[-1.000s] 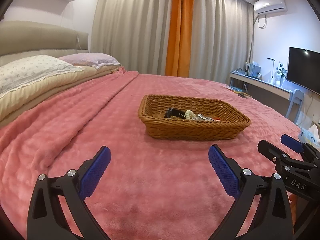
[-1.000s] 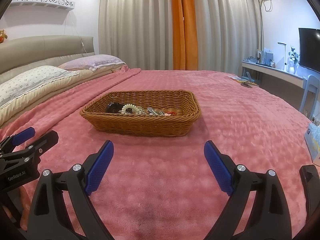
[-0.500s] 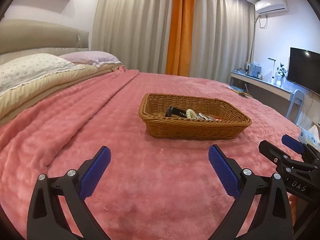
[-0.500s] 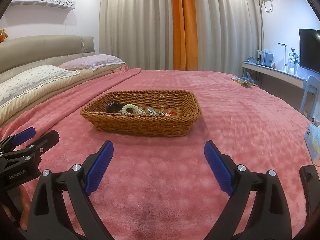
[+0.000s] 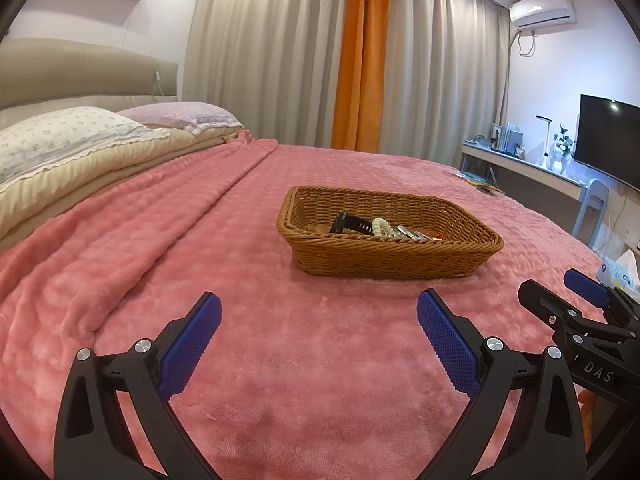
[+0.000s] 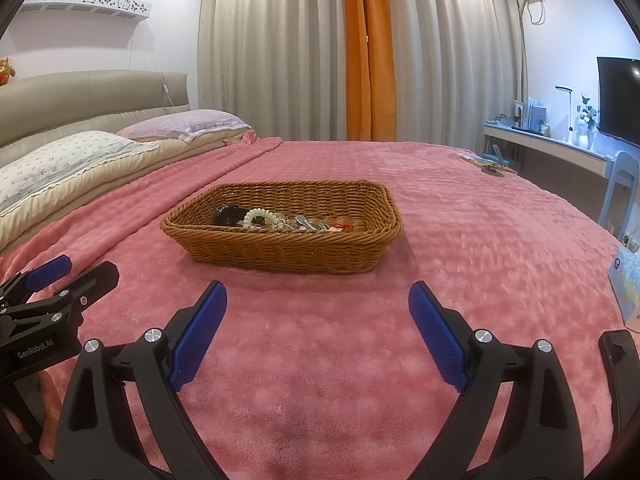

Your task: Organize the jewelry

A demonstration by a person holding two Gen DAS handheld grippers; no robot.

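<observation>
Both tongs (image 5: 318,318) (image 6: 318,308) agape; brown wicker basket (image 6: 280,246) of jumbled jewelry (image 6: 280,219)

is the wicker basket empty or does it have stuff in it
Not empty: the wicker basket holds a black watch, a pale coil bracelet and small metal pieces.

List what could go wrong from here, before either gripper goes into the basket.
1. The jewelry pile is bunched together; the watch touches the coiled bracelet, so grabbing one may drag others.
2. The wicker basket sits on a soft blanket; a nudge could slide or tip it.
3. Left gripper and right gripper sit close, jaws open; reaching together risks collision.
</observation>
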